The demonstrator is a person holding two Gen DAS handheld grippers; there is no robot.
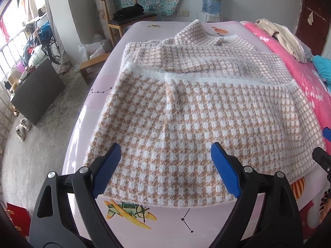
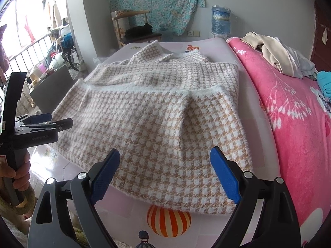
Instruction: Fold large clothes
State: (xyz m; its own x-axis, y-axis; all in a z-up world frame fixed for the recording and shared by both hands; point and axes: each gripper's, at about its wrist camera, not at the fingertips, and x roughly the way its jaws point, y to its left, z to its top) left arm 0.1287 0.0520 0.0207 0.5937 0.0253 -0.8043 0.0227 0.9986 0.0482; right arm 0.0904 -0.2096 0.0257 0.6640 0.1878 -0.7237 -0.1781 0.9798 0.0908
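Observation:
A fuzzy tan-and-white houndstooth garment (image 1: 196,107) (image 2: 157,111) lies on the bed, its lower part folded up so a white hem band crosses the middle and its collar points to the far end. My left gripper (image 1: 165,157) hovers open above the garment's near left edge, nothing between its blue pads. My right gripper (image 2: 165,163) is open above the near right edge, also holding nothing. In the right wrist view the left gripper (image 2: 41,119) shows at the left, held by a hand (image 2: 18,175). The right gripper's tip (image 1: 322,150) peeks in at the left wrist view's right edge.
The pale pink printed bed sheet (image 1: 165,221) (image 2: 128,210) carries the garment. A pink blanket (image 2: 289,107) lies along the right with a pile of clothes (image 2: 275,51). Behind the bed stand a wooden chair (image 1: 126,14) and a water jug (image 1: 211,0). Floor and a dark box (image 1: 37,91) lie left.

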